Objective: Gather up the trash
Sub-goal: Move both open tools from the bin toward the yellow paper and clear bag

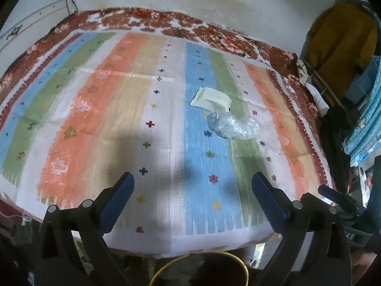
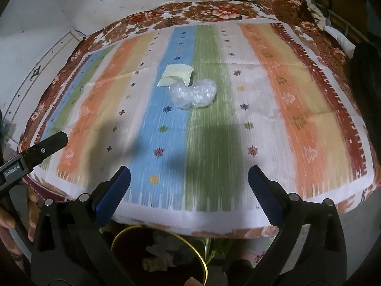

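Observation:
A crumpled clear plastic wrapper (image 1: 234,126) (image 2: 194,94) lies on the striped mat, touching a pale yellow folded paper (image 1: 212,99) (image 2: 175,75) just behind it. My left gripper (image 1: 193,182) is open with nothing between its blue pads, hovering over the mat's near edge, well short of the trash. My right gripper (image 2: 189,175) is open and empty too, also near the front edge. Below both grippers stands a dark bin with a gold rim (image 1: 245,268) (image 2: 202,255); crumpled scraps (image 2: 162,250) lie inside it.
The striped mat (image 1: 119,109) (image 2: 285,95) covers a floral-quilted bed (image 1: 147,19) (image 2: 214,9) against a stained wall. A person in a yellow top (image 1: 338,45) stands at the far right beside blue cloth (image 1: 366,119). The left gripper's body (image 2: 31,155) shows at the right view's left edge.

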Tool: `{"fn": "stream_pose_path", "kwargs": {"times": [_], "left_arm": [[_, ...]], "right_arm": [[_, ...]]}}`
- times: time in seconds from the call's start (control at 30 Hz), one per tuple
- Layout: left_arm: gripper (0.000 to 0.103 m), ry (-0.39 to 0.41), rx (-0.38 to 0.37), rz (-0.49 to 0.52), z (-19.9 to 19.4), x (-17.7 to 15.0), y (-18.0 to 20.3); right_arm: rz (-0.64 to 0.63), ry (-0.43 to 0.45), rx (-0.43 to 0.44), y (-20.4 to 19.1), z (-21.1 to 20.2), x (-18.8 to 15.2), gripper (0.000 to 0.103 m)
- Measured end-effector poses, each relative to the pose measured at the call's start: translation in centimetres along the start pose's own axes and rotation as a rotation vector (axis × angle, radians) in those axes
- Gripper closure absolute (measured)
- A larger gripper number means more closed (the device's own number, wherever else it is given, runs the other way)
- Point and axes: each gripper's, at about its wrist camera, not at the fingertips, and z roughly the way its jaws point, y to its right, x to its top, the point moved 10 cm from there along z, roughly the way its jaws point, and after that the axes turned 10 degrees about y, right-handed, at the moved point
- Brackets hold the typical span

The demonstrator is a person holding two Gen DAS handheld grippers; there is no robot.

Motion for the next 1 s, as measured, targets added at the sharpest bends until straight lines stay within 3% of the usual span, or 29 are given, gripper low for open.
{"fn": "stream_pose_path", "kwargs": {"times": [0.1,0.23,0.4,1.0], "left_arm": [[0.006,-0.018,0.006,-0.003,1.5,0.5,-0.2],[0.006,0.028,0.046,0.049,3.0,2.4,-0.7],[0.006,0.049,0.039,0.059,4.6,4.0,-0.5],[0.006,-0.032,0.037,0.088,12.1,6.9,-1.0]], "right_arm": [[-0.013,-0.001,-0.010,0.1,1.2,0.8,0.009],[-0.015,-0.002,-0.029,0.7,3.1,1.8,0.009],[0.020,-0.004,-0.042,2.1,5.4,3.0,0.009],[0.076,-0.004,-0.041,3.6,12.0,7.5,0.009]]}}
